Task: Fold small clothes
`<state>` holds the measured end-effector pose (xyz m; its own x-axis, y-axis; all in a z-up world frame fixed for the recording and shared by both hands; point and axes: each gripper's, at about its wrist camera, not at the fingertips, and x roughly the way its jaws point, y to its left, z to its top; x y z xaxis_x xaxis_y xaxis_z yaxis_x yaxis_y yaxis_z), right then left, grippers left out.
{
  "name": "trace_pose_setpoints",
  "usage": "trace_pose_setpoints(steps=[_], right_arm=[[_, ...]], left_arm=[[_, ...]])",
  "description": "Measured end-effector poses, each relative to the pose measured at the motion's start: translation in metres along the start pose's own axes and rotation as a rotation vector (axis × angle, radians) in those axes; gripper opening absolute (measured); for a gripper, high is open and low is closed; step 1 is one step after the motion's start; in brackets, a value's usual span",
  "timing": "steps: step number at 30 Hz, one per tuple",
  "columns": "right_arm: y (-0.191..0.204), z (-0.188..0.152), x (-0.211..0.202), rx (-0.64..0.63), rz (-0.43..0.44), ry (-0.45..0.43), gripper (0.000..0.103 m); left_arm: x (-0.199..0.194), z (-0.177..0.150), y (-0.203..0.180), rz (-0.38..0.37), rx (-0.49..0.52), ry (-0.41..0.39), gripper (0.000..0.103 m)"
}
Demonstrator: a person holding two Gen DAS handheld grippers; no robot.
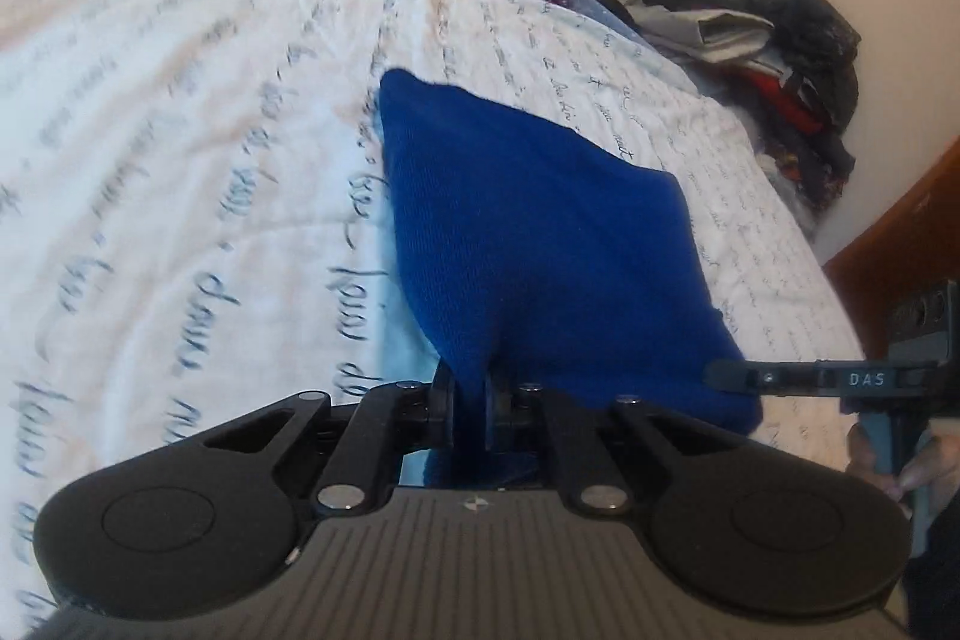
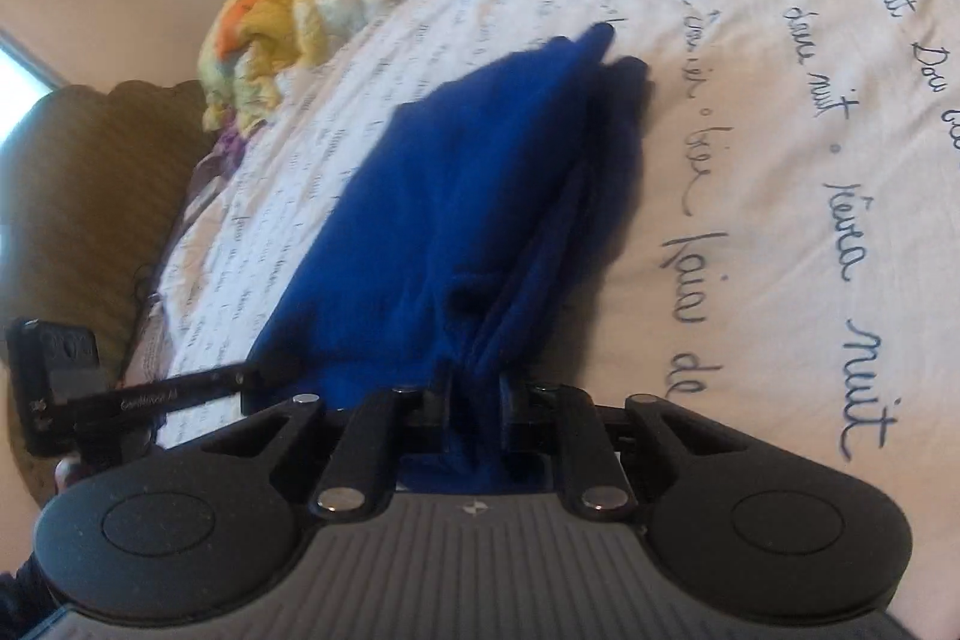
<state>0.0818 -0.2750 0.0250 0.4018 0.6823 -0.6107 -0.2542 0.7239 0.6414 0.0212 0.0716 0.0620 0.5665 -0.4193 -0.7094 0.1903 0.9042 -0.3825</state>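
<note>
While heaped clothes [image 1: 774, 58] crowd the bed [image 1: 180, 130] edge, your left tool [image 1: 471, 400] and right tool [image 2: 474, 400] each stand nearly closed, pinching the blue garment [image 1: 528, 244].

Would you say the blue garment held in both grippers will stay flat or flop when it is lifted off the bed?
Probably flop: the blue garment drapes in soft folds from the left gripper and the right gripper. It looks like a knit, so it likely grips the pads rather than slipping. Being small, it seems light.
</note>
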Motion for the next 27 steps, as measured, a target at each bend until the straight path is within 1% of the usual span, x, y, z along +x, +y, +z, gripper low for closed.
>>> trace_pose_setpoints(steps=[1,2,3,4,5,6,7,8,9,10,12,14,15,16,17,18,19,21,22,23,24,25,26,27], right_arm=[[0.0,-0.004,0.001,-0.006,-0.008,0.015,0.016],[-0.002,-0.01,0.005,-0.014,-0.041,0.035,0.017],[-0.004,-0.013,0.007,-0.013,-0.078,0.047,0.023],[-0.007,-0.013,0.005,0.009,-0.077,0.041,0.027],[-0.01,-0.013,-0.002,0.04,-0.066,0.016,0.03],[-0.009,-0.01,-0.011,0.065,-0.06,-0.028,0.038],[-0.007,-0.007,-0.02,0.069,-0.044,-0.073,0.051],[-0.005,-0.002,-0.026,0.066,-0.019,-0.117,0.055],[-0.002,0.005,-0.029,0.061,0.012,-0.146,0.057],[0.0,0.012,-0.027,0.058,0.022,-0.147,0.057],[0.002,0.03,-0.015,0.052,-0.019,-0.128,0.057],[-0.002,0.049,0.003,0.056,-0.089,-0.106,0.057],[-0.004,0.058,0.015,0.065,-0.127,-0.098,0.056],[-0.011,0.065,0.024,0.072,-0.16,-0.087,0.053],[-0.015,0.07,0.032,0.072,-0.175,-0.076,0.044],[-0.018,0.075,0.037,0.058,-0.174,-0.072,0.015],[-0.012,0.083,0.045,0.033,-0.179,-0.068,0.015],[0.002,0.094,0.041,-0.04,-0.174,-0.122,0.015],[0.003,0.096,0.041,-0.065,-0.183,-0.132,0.015],[0.0,0.098,0.048,-0.083,-0.23,-0.099,0.015],[-0.004,0.097,0.059,-0.093,-0.276,-0.044,0.018],[-0.007,0.095,0.062,-0.09,-0.274,-0.041,0.021],[-0.006,0.092,0.055,-0.067,-0.259,-0.065,0.023],[-0.005,0.088,0.044,-0.029,-0.241,-0.079,0.026]], left_arm=[[-0.003,-0.002,-0.002,0.027,0.043,-0.004,0.013],[-0.006,-0.007,-0.007,0.062,0.103,-0.021,0.014],[-0.013,-0.015,-0.017,0.118,0.184,-0.061,0.019],[-0.02,-0.023,-0.029,0.164,0.268,-0.104,0.041],[-0.026,-0.032,-0.041,0.192,0.357,-0.141,0.059],[-0.031,-0.041,-0.052,0.199,0.441,-0.184,0.087],[-0.033,-0.052,-0.062,0.196,0.52,-0.222,0.091],[-0.03,-0.06,-0.07,0.199,0.598,-0.232,0.088],[-0.023,-0.066,-0.078,0.216,0.665,-0.218,0.078],[-0.012,-0.072,-0.083,0.239,0.719,-0.198,0.068],[0.005,-0.075,-0.086,0.276,0.75,-0.19,0.057],[0.02,-0.073,-0.084,0.291,0.747,-0.175,0.055],[0.025,-0.071,-0.083,0.29,0.742,-0.171,0.05],[0.029,-0.071,-0.082,0.281,0.736,-0.163,0.043],[0.031,-0.07,-0.082,0.265,0.725,-0.156,0.037],[0.031,-0.068,-0.081,0.242,0.708,-0.141,0.026],[0.03,-0.068,-0.081,0.217,0.694,-0.126,0.023],[0.031,-0.068,-0.08,0.211,0.681,-0.121,0.023],[0.032,-0.067,-0.076,0.203,0.662,-0.121,0.023],[0.031,-0.065,-0.072,0.188,0.634,-0.119,0.023],[0.03,-0.062,-0.069,0.177,0.606,-0.115,0.025],[0.024,-0.061,-0.067,0.168,0.582,-0.117,0.029],[0.017,-0.061,-0.065,0.166,0.572,-0.132,0.034],[0.009,-0.063,-0.064,0.17,0.575,-0.159,0.053]])
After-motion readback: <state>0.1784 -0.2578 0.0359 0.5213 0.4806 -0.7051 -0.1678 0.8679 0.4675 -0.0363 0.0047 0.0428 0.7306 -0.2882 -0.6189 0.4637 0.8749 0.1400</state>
